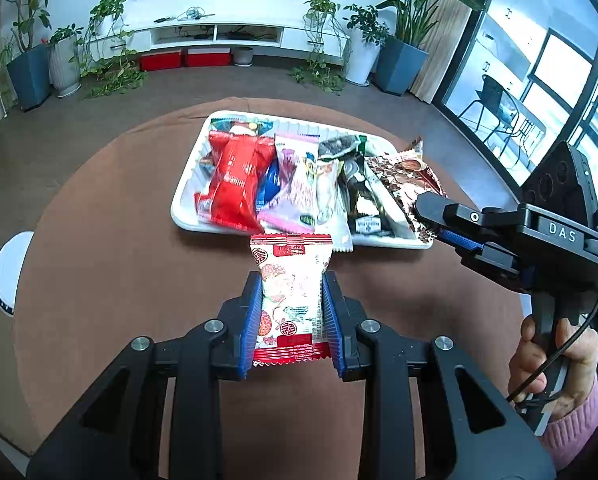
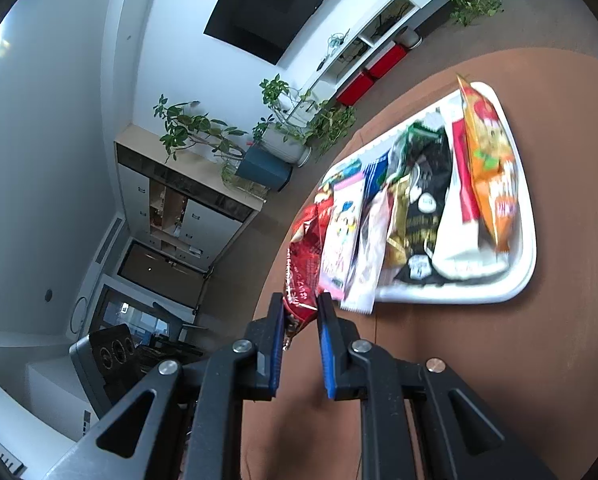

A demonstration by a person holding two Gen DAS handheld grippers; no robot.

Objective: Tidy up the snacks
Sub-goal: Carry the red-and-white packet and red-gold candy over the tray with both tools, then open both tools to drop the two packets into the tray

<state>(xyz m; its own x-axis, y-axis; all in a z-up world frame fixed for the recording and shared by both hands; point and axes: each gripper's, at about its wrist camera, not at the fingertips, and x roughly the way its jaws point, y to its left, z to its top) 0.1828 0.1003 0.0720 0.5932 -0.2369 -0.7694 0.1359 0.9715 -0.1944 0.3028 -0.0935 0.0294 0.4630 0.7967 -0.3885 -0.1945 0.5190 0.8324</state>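
My left gripper [image 1: 291, 280] is shut on a white and red patterned snack packet [image 1: 290, 300], held above the brown table just in front of the white tray [image 1: 183, 204]. The tray holds several packets side by side, among them a red one [image 1: 237, 178] and a pink one [image 1: 295, 184]. My right gripper [image 1: 429, 210] is at the tray's right end, its fingers closed on the corner of a brown patterned packet [image 1: 407, 178]. In the right wrist view the gripper [image 2: 301, 304] pinches a dark red packet [image 2: 302, 276] at the tray's [image 2: 515, 284] near corner.
The round brown table [image 1: 111, 264] carries the tray. A white stool [image 1: 7, 268] stands at the left. Potted plants [image 1: 29, 68], a white TV cabinet [image 1: 219, 36] and red boxes [image 1: 161, 60] line the far wall. Glass doors are at the right.
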